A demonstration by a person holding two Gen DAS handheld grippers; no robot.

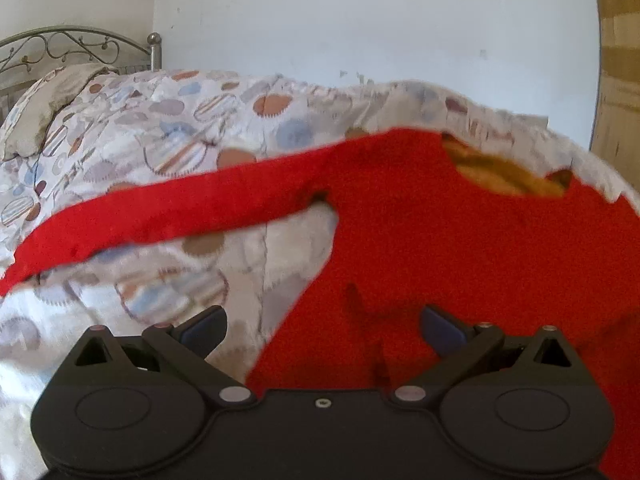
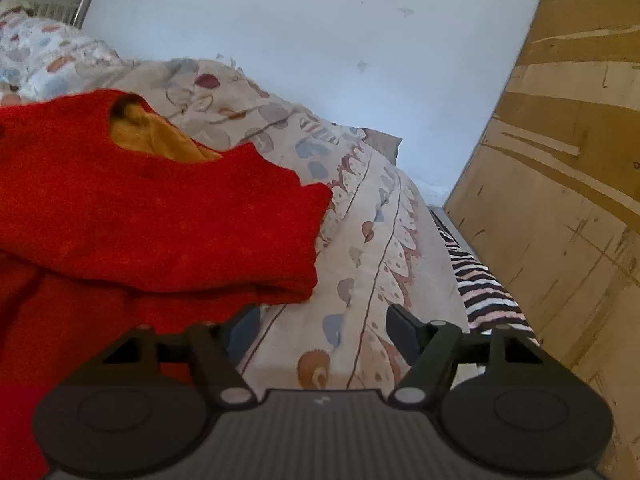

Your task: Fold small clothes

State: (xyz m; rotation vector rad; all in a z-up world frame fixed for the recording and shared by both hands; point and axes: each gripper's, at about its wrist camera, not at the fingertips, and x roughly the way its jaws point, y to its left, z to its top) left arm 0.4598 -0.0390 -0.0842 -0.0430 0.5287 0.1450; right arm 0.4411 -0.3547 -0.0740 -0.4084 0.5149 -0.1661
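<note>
A small red long-sleeved top (image 1: 440,232) lies on a patterned bedspread (image 1: 168,128). One sleeve (image 1: 160,208) stretches out to the left. Its neck opening shows an orange lining (image 1: 500,176). My left gripper (image 1: 322,328) is open and empty, just above the top's lower left edge. In the right wrist view the top (image 2: 140,208) has its right side folded over, with the orange lining (image 2: 160,140) showing at the neck. My right gripper (image 2: 320,332) is open and empty, over the bedspread (image 2: 360,240) just right of the fold.
A metal bedhead (image 1: 80,46) and a pillow (image 1: 44,112) are at the far left. A white wall (image 2: 300,40) runs behind the bed. A wooden panel (image 2: 560,180) stands at the right, with striped cloth (image 2: 484,288) between it and the bed.
</note>
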